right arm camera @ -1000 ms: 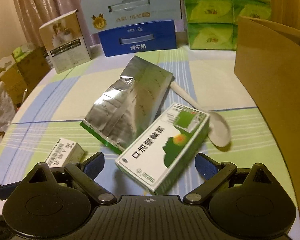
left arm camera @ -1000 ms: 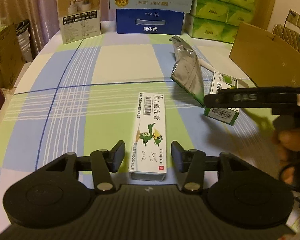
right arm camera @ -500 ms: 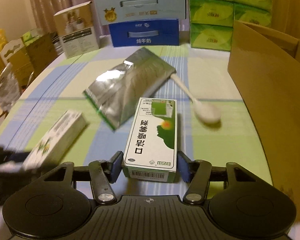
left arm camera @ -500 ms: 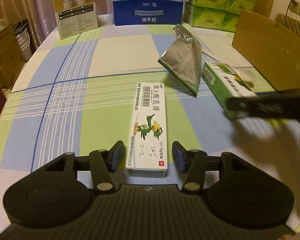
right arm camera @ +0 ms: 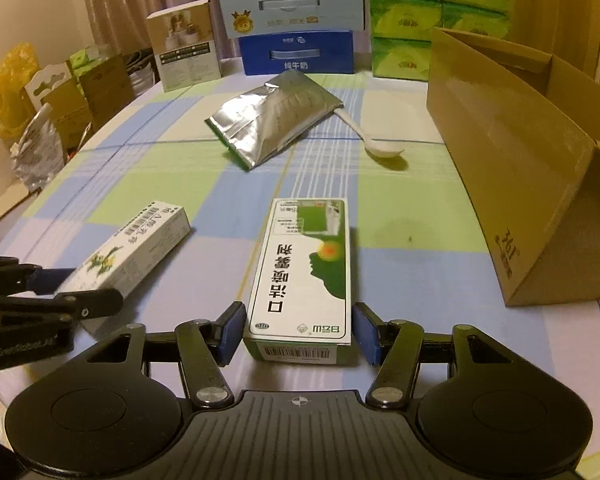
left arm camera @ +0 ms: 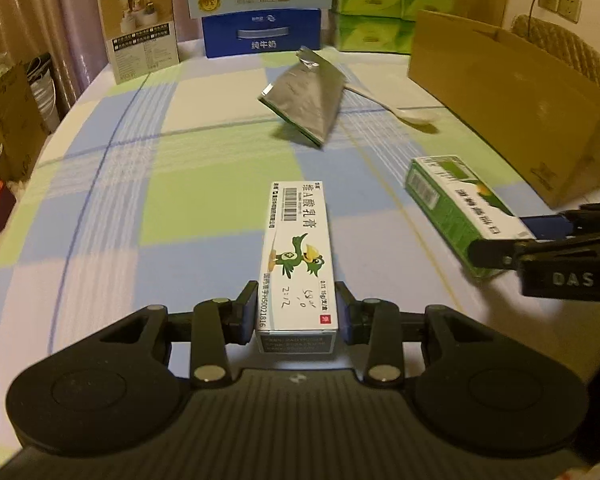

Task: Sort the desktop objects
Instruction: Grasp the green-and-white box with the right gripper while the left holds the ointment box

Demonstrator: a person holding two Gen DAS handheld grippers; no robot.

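Observation:
A white ointment box [left arm camera: 298, 240] with a green bird on it lies lengthwise on the checked tablecloth. My left gripper [left arm camera: 296, 312] is shut on its near end, both pads against its sides. The right wrist view shows the same white ointment box [right arm camera: 140, 244] with the left gripper [right arm camera: 72, 280] at its end. A green and white medicine box [right arm camera: 304, 272] sits between the pads of my right gripper [right arm camera: 298, 332]. Those jaws are opening slightly, and the pads still touch the box's sides. From the left, the green box [left arm camera: 460, 208] and the right gripper [left arm camera: 508, 240] show at the right edge.
A silver foil pouch [right arm camera: 272, 120] and a white spoon [right arm camera: 376, 140] lie mid-table. An open cardboard box [right arm camera: 520, 160] stands on the right. Blue milk cartons [right arm camera: 296, 56], green tissue packs [right arm camera: 404, 20] and a tan product box [right arm camera: 184, 52] line the far edge.
Left jaws closed onto the white box. Right jaws closed from wide around the green box, which turned lengthwise. Both grippers drew back toward the near edge with their boxes.

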